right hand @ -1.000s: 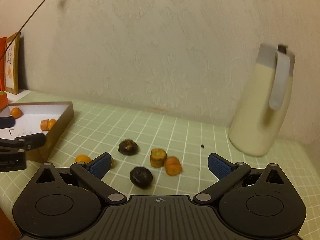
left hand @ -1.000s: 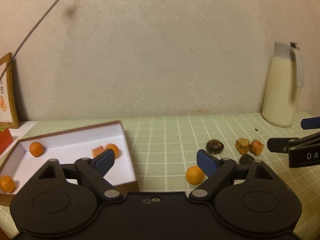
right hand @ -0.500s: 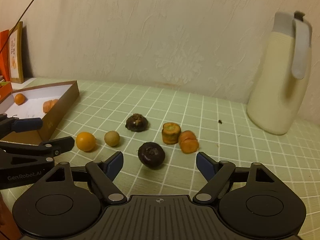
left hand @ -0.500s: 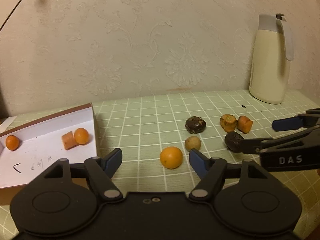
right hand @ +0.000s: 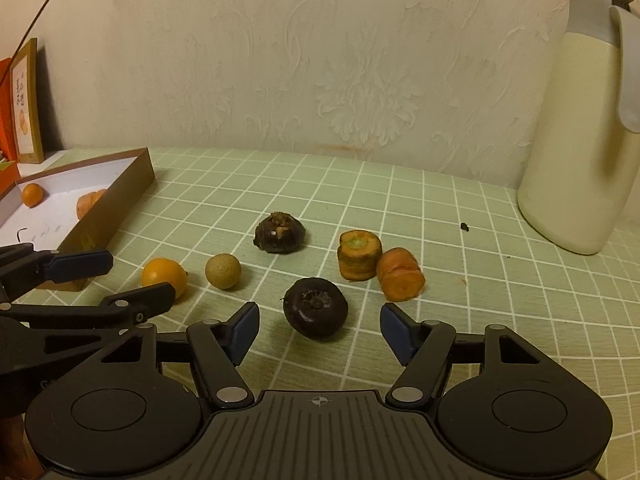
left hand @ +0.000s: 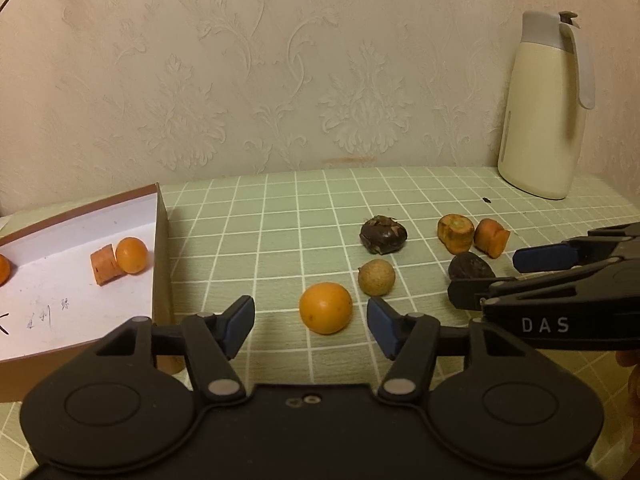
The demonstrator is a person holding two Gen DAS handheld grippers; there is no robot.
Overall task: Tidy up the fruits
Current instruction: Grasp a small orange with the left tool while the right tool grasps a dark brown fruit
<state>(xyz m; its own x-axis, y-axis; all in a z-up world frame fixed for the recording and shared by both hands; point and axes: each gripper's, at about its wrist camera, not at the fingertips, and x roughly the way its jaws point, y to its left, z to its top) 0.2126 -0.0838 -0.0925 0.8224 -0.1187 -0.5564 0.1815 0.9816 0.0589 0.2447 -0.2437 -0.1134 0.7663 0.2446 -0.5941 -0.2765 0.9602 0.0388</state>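
A small orange fruit [left hand: 326, 308] lies on the green checked cloth between the blue pads of my left gripper [left hand: 310, 326], whose jaws are closing without touching it. Beside it sits a tan round fruit [left hand: 376, 277]. A dark round fruit [right hand: 315, 307] lies between the pads of my right gripper [right hand: 318, 334], also closing and clear of it. Further back are a second dark fruit [right hand: 279, 233] and two carrot pieces [right hand: 380, 266]. The brown box [left hand: 162, 240] at the left holds an orange fruit [left hand: 131, 255] and a carrot piece [left hand: 104, 269].
A cream jug [right hand: 580, 140] with a grey lid stands at the back right against the papered wall. A framed picture [right hand: 26, 104] leans at the far left behind the box. Each gripper shows in the other's view, close alongside.
Both grippers have sunk toward the cloth and come closer to the fruits. Their jaws have narrowed, the left around the orange fruit, the right around the near dark fruit.
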